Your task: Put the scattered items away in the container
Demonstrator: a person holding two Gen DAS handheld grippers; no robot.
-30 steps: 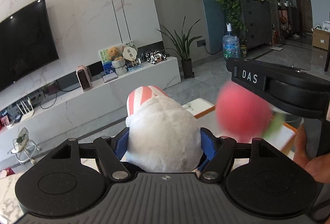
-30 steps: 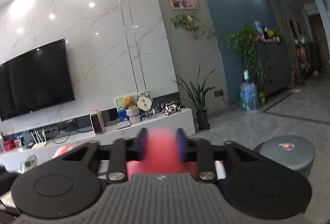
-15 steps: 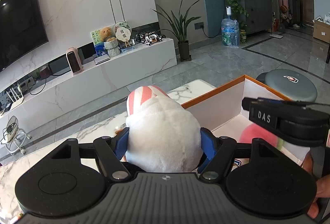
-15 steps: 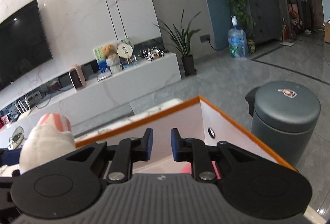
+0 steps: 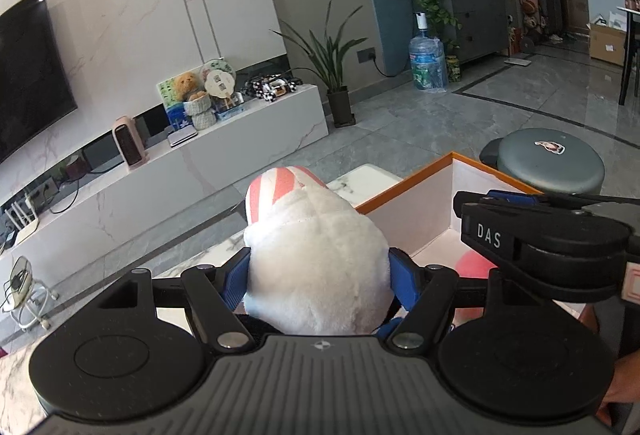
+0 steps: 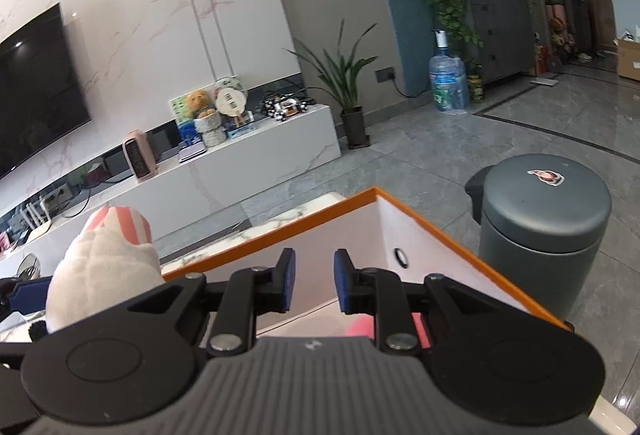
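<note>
On the left, the left tool (image 5: 318,275) stays clenched on the white plush toy (image 5: 316,259), its blue pads pressed into both sides of the soft body and the pink-striped end poking up ahead; the toy hangs above the marble table (image 5: 362,181), just short of the near-left wall of the orange-rimmed box (image 5: 404,193), and it has not changed between the views. The change is on the right: a second ago the right tool (image 6: 314,285) was carrying a pink ball, and now its jaws stand apart with nothing between them, poised over the box interior. The pink ball (image 5: 476,261) lies on the box floor, partly hidden under the right tool in the left wrist view and showing only as a pink patch in the right wrist view. That item looks delivered; my guess is the plush toy goes in next, once the right tool clears the opening.
</note>
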